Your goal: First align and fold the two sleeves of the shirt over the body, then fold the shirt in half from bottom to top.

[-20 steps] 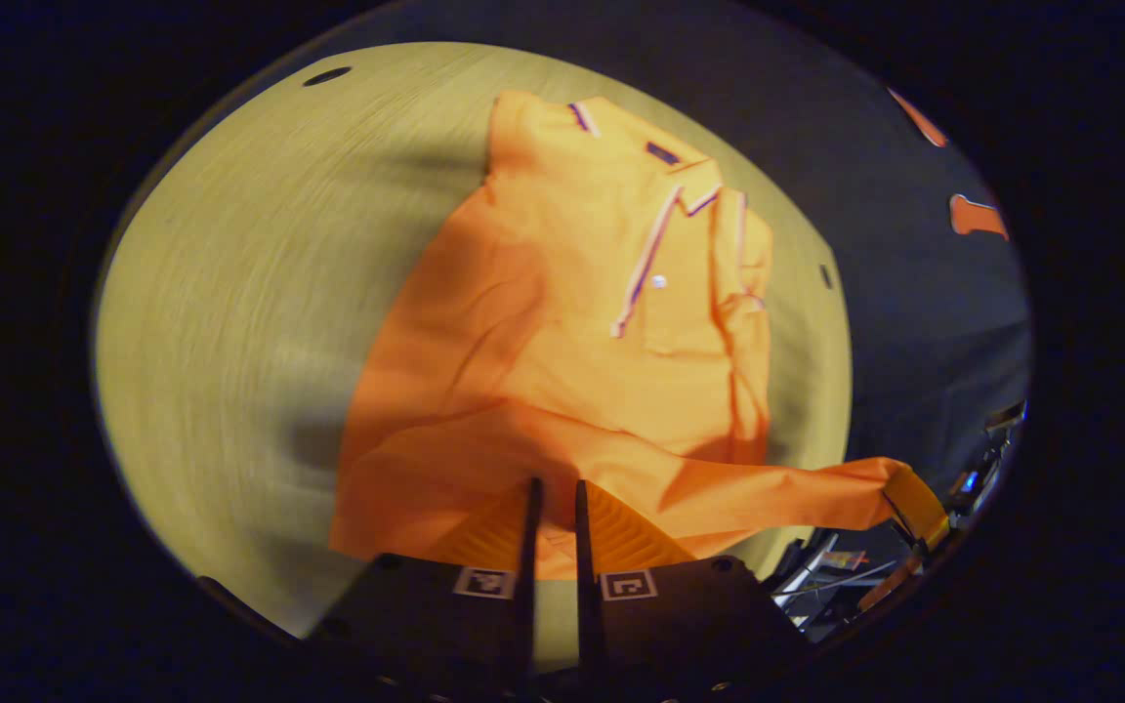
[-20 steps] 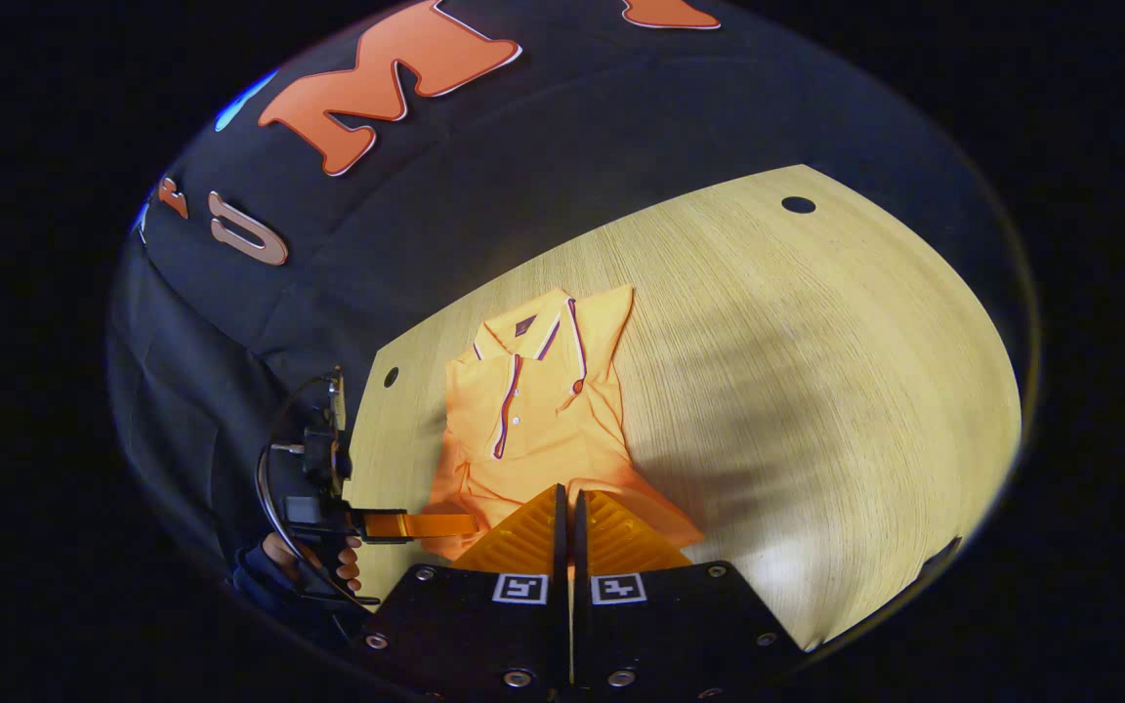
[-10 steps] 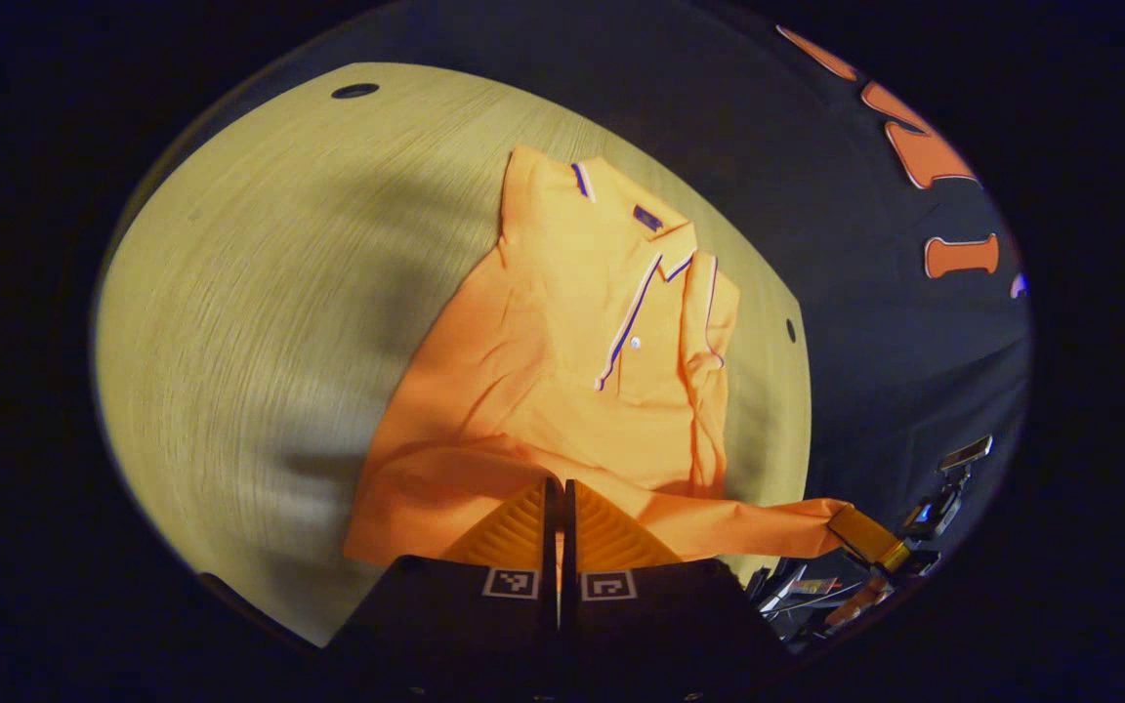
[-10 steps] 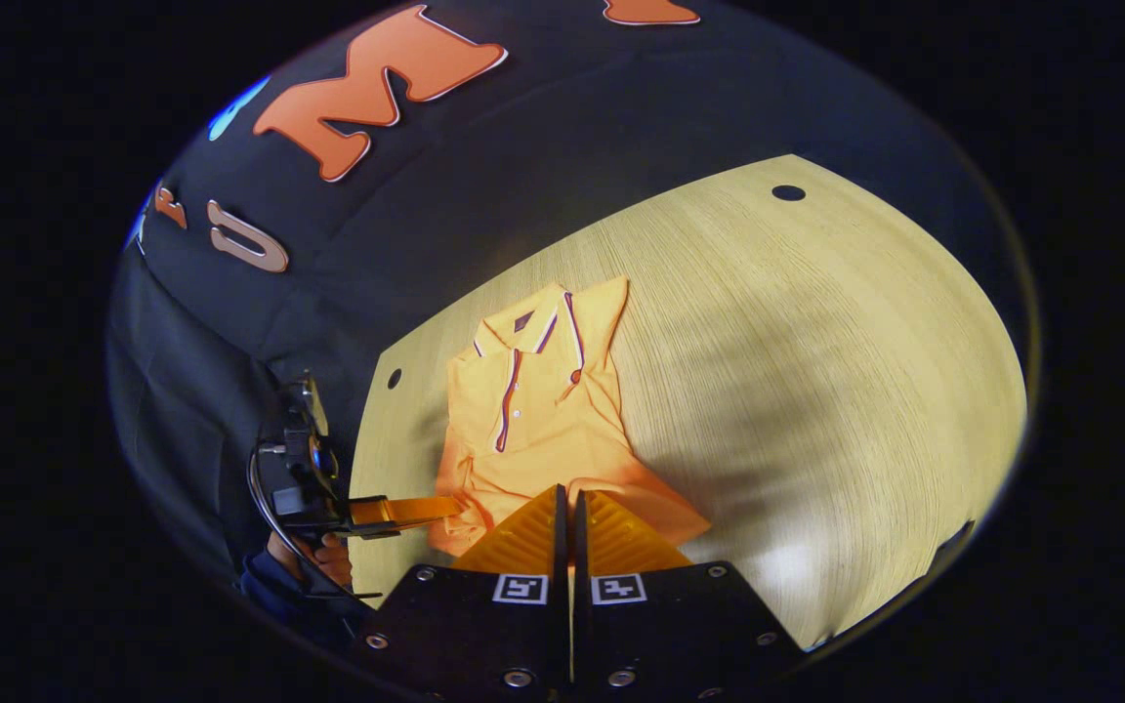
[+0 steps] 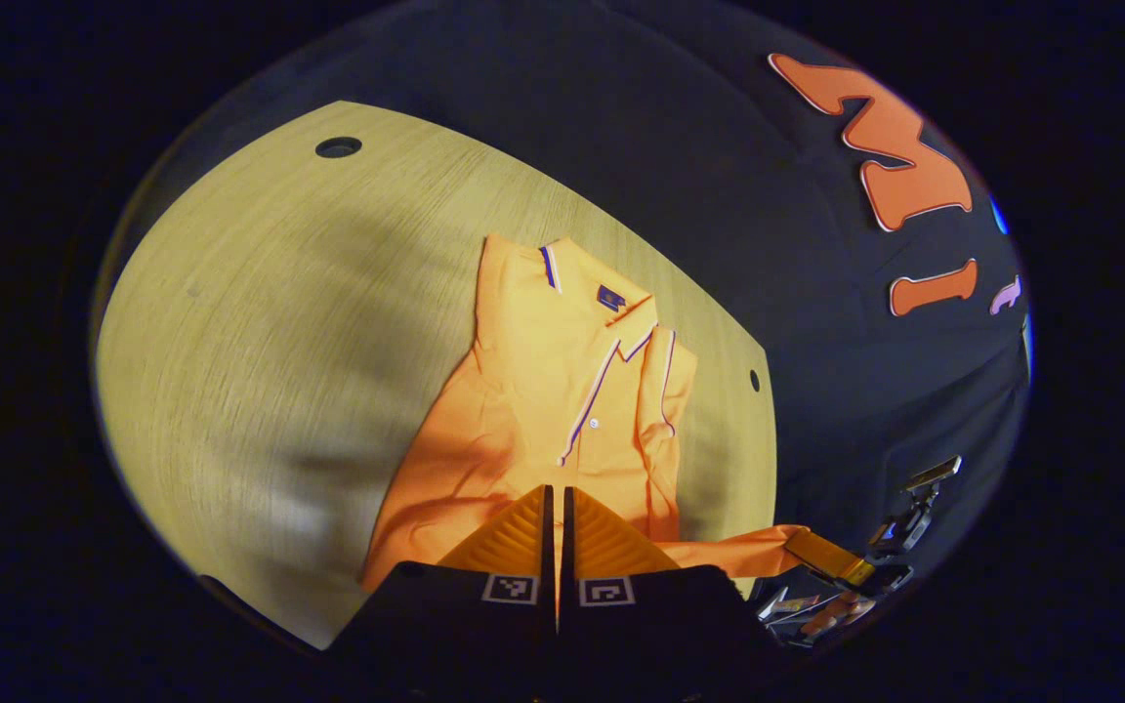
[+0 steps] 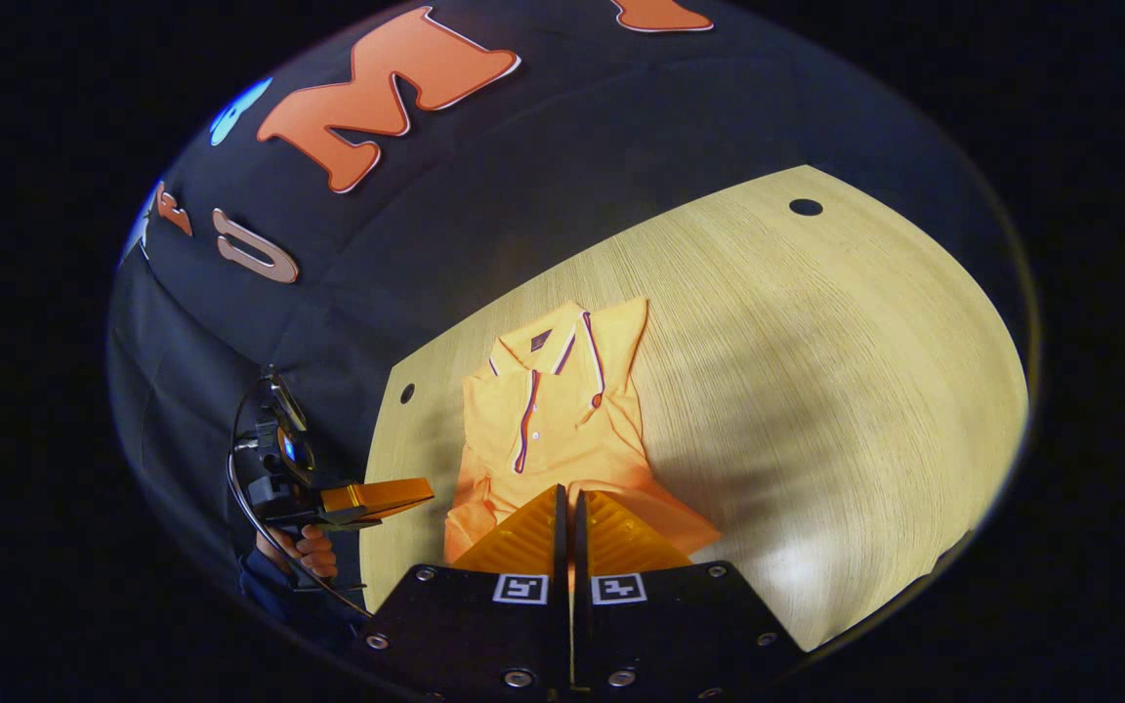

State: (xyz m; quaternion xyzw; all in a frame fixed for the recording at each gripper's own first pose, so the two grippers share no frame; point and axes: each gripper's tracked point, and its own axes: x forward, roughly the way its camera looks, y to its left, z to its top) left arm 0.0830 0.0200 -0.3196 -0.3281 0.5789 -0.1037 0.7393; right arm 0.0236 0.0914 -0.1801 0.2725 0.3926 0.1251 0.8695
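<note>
- In the left gripper view, we see the pale wooden tabletop point(image 5: 230, 342) spreading out to the left, with a dark round hole point(image 5: 338, 147) near its far left corner.
- Right of that bare stretch lies the orange shirt point(image 5: 543, 391), front up. Its collar point(image 5: 621, 312) points toward the tabletop's far edge and its hem lies toward the near edge. A striped-cuff sleeve point(image 5: 665, 391) is folded in over the body.
- The left gripper point(image 5: 555, 508) sits low in the middle of this view with its fingers closed together, over the hem. We cannot tell here whether cloth is caught between them.
- At the far right, a corner of the hem is pulled out past the tabletop's edge to the right gripper point(image 5: 797, 543), which is pinching that cloth.
- In the right gripper view, at the left, a hand point(image 6: 304, 557) holds the left gripper point(image 6: 421, 488). Its fingers are together, and a strip of bare wood seems to separate their tip from the shirt.
- In the middle the shirt point(image 6: 553, 420) lies close to the tabletop's left edge, collar away from us.
- The right gripper point(image 6: 567, 508) is clenched, and the hem meets its fingers.
- To the right the tabletop point(image 6: 816, 391) runs on toward another hole point(image 6: 805, 207).
</note>
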